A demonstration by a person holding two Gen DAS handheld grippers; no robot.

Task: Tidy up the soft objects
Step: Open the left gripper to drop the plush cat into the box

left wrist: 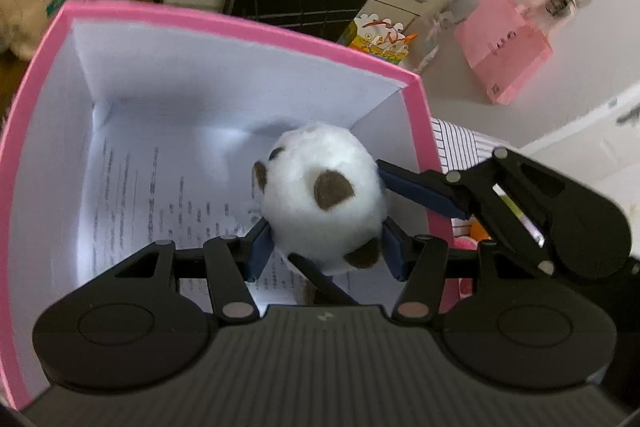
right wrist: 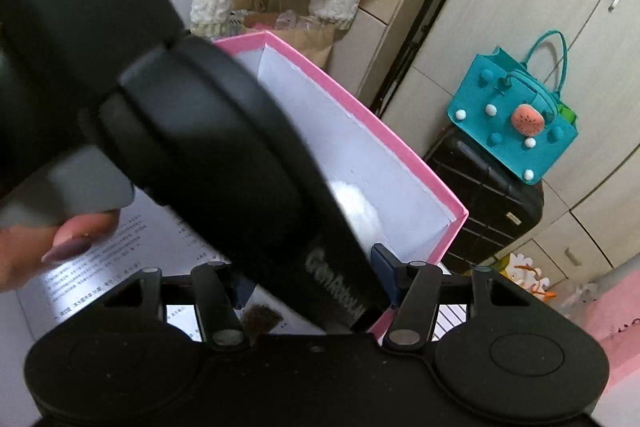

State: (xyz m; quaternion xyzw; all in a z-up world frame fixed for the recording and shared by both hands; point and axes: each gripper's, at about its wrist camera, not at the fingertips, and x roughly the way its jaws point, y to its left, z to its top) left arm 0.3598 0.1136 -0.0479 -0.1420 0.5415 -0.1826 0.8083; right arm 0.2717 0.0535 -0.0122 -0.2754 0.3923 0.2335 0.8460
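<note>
The pink box (left wrist: 224, 23) stands open, printed paper (left wrist: 132, 195) lining its floor. Inside it, near the right-hand wall, hangs the white plush ball (left wrist: 324, 199) with brown patches. The left tongs (left wrist: 326, 247) are clamped on the ball's lower sides. The right tongs (left wrist: 382, 173) reach over the box's right wall, one finger (left wrist: 416, 187) touching the ball; whether they grip it cannot be told.

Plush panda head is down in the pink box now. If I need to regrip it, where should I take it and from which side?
Probably across the round white body, from above through the open top of the pink box; its walls block side approaches. Avoid the small brown ears.
</note>
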